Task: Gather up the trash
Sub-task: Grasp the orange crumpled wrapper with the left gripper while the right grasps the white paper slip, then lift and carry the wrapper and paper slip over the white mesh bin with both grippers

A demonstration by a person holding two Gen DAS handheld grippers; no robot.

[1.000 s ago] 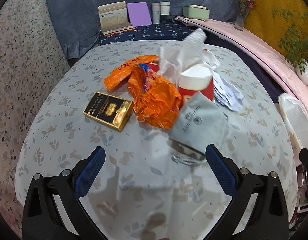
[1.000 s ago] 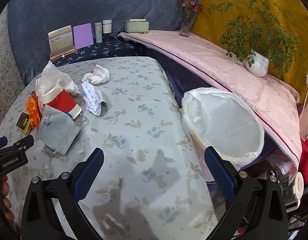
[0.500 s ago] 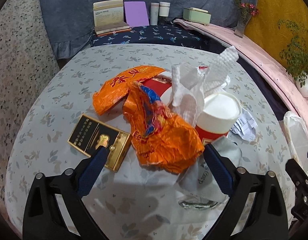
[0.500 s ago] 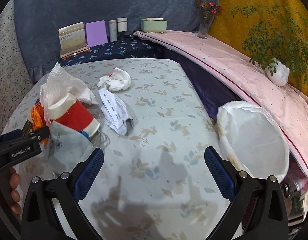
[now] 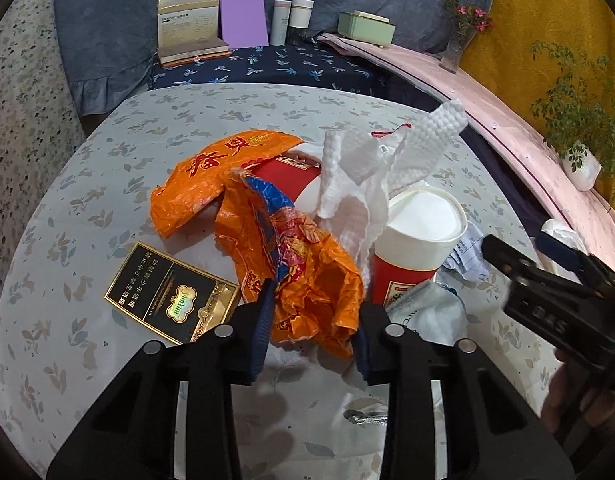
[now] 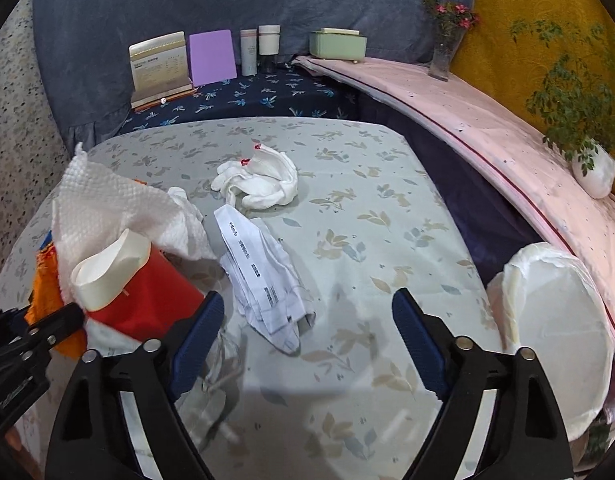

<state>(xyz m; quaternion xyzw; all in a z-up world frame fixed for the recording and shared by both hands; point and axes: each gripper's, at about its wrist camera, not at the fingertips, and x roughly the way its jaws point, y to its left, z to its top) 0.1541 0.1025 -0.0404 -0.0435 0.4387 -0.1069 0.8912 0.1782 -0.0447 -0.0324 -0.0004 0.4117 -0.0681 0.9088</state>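
Trash lies on the floral tablecloth. My left gripper has closed its blue fingers on the near end of a crumpled orange wrapper. Beside the wrapper stand a red paper cup with a white paper towel, a grey face mask and a black and gold cigarette box. My right gripper is open and empty above the cloth, next to a crumpled receipt. A white tissue wad lies farther back. The white-lined trash bin stands at the table's right edge.
A second orange wrapper lies behind the first. At the back, a dark shelf holds a book stand, a purple card, two bottles and a green box. A pink-covered ledge with potted plants runs along the right.
My left gripper moved forward over the orange wrapper and its fingers closed on it. My right gripper moved left toward the receipt and stayed open.
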